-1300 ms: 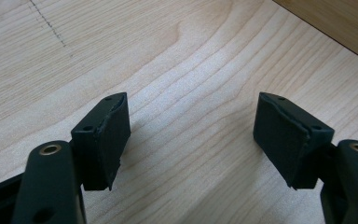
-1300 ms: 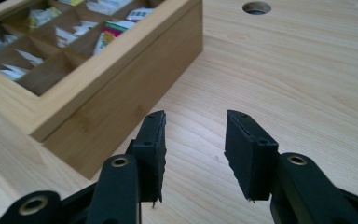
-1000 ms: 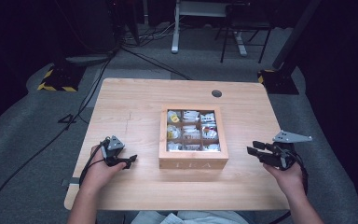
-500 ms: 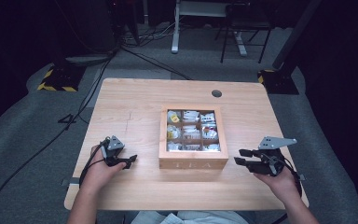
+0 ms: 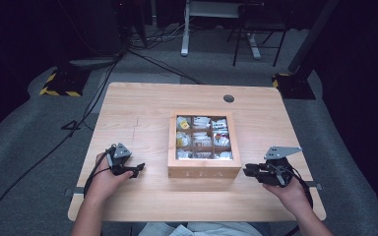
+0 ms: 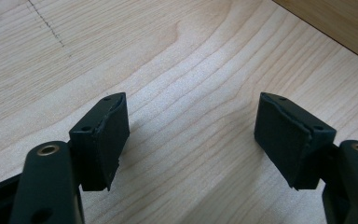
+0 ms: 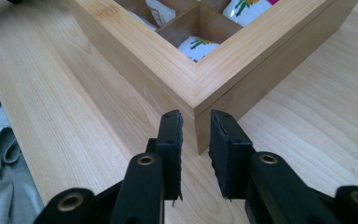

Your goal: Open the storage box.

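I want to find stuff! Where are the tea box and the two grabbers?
tea box (image 5: 204,173), high view, front wall.
left gripper (image 5: 137,170), high view, between its fingertips.
right gripper (image 5: 247,171), high view, between its fingertips.

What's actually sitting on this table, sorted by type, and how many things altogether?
Square wooden tea box with glass lid: 1
Black hand-held tools, left and right: 2
Round grey cable hole in the tabletop: 1
Total: 4

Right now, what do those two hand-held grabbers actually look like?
Both are black. The left gripper and right gripper each carry a grey three-cornered plate on top and trail a black cable. Their fingers are flat, blocky black pads on arms with brass-coloured rivets. The forearms are bare.
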